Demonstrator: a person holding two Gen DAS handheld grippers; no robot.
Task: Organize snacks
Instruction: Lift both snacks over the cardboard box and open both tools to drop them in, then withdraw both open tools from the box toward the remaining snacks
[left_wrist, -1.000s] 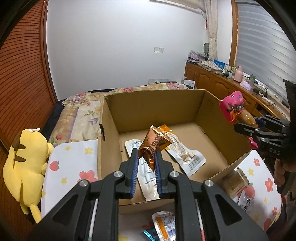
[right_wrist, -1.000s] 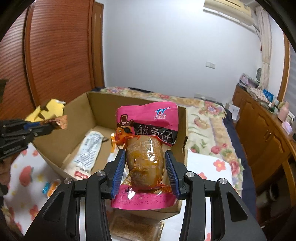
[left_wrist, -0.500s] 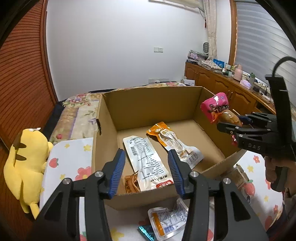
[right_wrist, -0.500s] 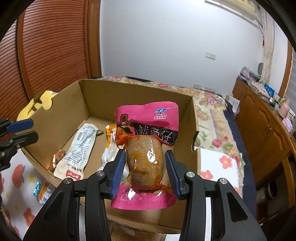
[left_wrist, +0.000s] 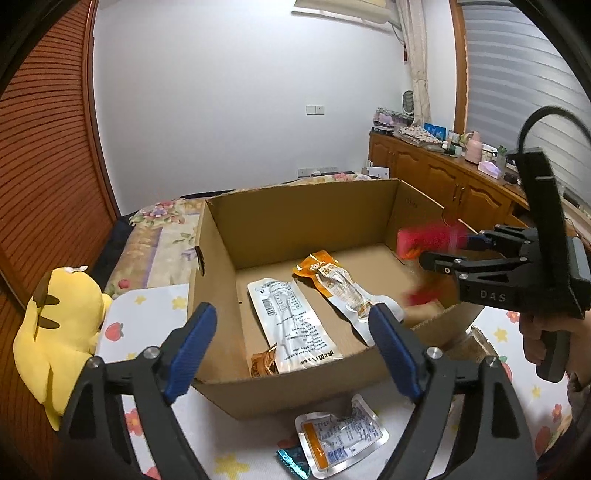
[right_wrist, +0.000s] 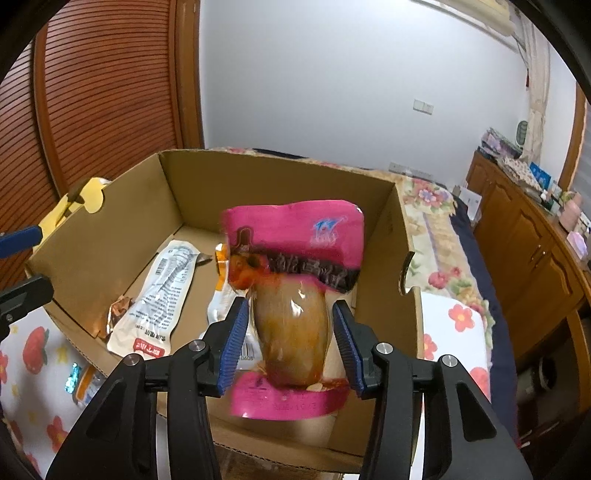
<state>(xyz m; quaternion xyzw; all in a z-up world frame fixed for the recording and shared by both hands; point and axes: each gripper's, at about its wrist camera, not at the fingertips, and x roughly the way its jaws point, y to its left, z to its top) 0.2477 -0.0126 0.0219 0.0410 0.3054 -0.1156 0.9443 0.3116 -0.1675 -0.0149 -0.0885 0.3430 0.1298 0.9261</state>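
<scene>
A yellow plush toy (left_wrist: 55, 332) lies left of the cardboard box (left_wrist: 295, 218). The left gripper (left_wrist: 291, 343) hangs spread wide and empty at the box's near wall. Inside lie a white packet (left_wrist: 291, 325) and an orange packet (left_wrist: 332, 280). Over the box's right side, the right gripper (right_wrist: 290, 332) has parted fingers, the blurred pink snack pouch (right_wrist: 295, 266) loose between them.

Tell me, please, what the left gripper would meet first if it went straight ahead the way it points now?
Probably the near wall of the cardboard box; the open left gripper may instead clear it and meet the white packet inside.
</scene>
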